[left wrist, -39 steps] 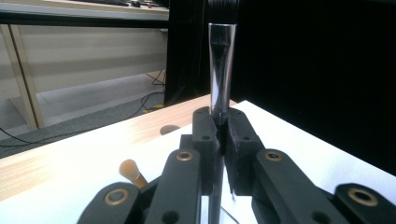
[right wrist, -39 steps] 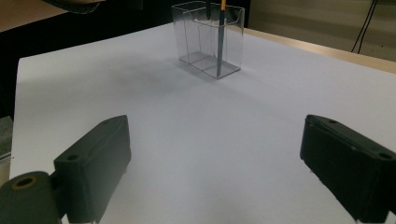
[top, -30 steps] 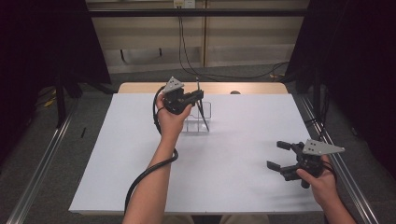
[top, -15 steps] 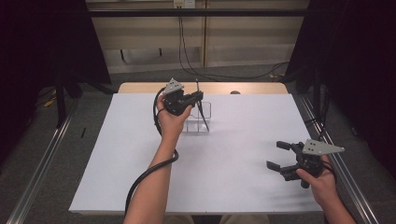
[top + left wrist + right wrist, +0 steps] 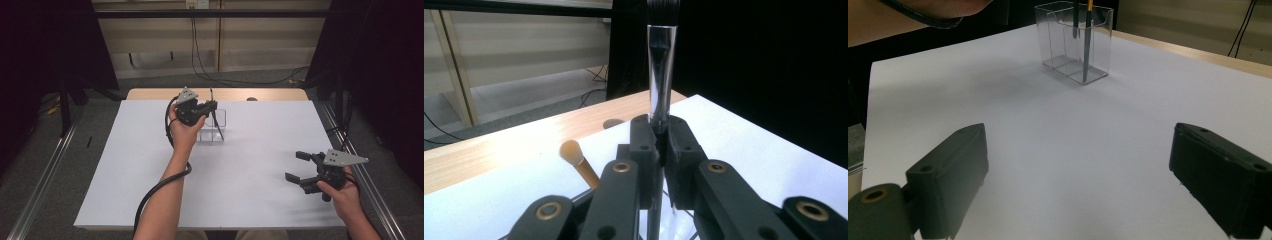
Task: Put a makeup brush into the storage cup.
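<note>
Now my left gripper [image 5: 209,105] has moved a little, squeezing a brush [image 5: 661,75] over the clear box [image 5: 214,126]. My right gripper [image 5: 298,166] waits wide open, holding nothing, so I think the brush goes in next.

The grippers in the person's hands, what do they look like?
Both are black. The left gripper and right gripper each have two blocky jaws on arms joined by brass-coloured pins, and a grey three-cornered plate on top. A black cable trails from the left one along the bare, sleeveless forearm.

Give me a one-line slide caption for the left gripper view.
Left gripper shut on an upright black-bristled brush, a tan-tipped brush beside it.
</note>
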Tool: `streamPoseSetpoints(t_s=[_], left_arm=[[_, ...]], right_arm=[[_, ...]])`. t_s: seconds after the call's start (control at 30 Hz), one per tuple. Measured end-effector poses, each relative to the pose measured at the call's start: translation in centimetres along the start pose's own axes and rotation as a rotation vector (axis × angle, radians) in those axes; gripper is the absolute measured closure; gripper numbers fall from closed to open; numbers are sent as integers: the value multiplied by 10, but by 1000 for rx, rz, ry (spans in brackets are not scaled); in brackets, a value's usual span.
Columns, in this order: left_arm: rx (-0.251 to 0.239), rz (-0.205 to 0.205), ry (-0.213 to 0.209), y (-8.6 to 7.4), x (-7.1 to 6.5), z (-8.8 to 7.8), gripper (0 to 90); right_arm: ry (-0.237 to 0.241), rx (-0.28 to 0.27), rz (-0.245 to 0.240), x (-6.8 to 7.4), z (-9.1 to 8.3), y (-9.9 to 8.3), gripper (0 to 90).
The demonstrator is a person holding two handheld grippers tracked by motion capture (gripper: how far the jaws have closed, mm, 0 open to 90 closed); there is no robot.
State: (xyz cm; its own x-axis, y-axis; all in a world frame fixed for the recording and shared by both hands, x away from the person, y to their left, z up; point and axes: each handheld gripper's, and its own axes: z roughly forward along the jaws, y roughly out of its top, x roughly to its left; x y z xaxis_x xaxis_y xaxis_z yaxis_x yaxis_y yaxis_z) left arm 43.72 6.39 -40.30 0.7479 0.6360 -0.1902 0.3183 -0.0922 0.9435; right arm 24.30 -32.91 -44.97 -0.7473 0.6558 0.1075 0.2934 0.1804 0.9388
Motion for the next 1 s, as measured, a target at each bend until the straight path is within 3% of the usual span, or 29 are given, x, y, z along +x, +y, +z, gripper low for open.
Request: streamPoseSetpoints(t_s=[1.0], left_arm=[[29, 0, -12, -12, -3, 5, 837]], right_arm=[[2, -5, -1, -1, -1, 0, 87]])
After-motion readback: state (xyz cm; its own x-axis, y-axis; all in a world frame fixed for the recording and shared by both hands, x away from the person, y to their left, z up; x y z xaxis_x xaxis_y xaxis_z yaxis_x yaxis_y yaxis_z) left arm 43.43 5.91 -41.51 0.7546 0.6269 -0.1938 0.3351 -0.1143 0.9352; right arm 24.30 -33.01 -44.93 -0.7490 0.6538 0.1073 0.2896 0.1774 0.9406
